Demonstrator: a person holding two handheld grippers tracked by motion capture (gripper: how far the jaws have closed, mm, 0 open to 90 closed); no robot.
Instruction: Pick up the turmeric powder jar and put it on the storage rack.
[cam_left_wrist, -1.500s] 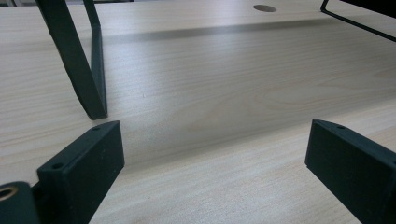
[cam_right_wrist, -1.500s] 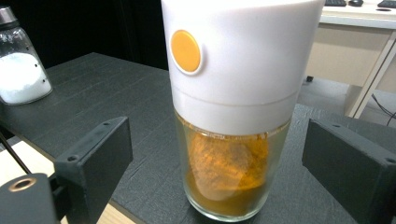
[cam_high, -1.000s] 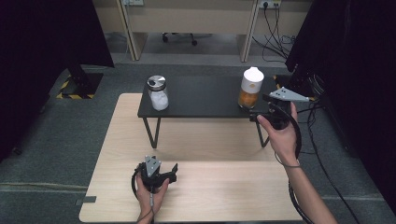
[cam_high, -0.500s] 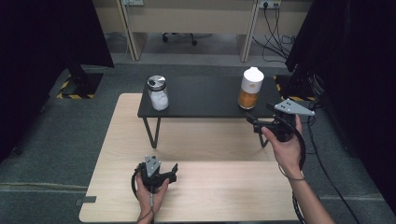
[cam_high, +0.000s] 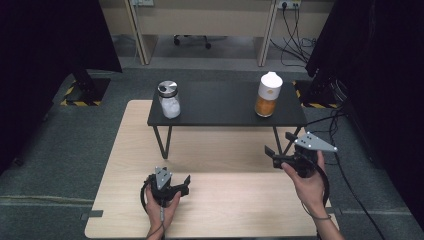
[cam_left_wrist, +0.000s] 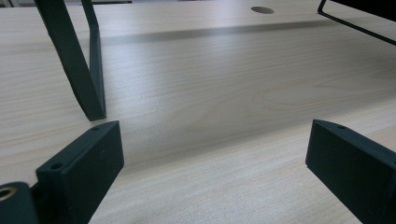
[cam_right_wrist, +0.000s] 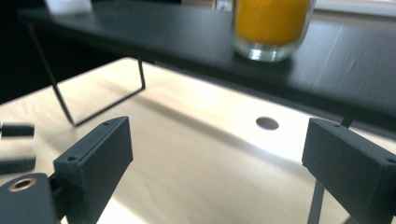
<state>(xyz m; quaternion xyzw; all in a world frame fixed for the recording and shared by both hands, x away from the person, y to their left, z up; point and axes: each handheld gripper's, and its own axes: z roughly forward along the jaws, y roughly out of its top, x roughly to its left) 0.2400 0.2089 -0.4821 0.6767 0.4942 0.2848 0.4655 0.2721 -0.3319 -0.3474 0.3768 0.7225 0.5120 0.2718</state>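
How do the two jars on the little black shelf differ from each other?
The left jar holds something white under a flat silver lid; the right jar holds something orange under a domed white cap. The left jar is shorter and squatter; the right jar is taller. The left jar stands at the near left corner of the black shelf, the right jar towards its right end. Both are clear, upright and untouched.

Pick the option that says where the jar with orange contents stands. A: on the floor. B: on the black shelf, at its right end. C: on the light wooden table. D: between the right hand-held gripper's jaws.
B: the orange jar stands on the black shelf near its right end, apart from the right hand-held gripper, whose jaws are open and hold nothing.
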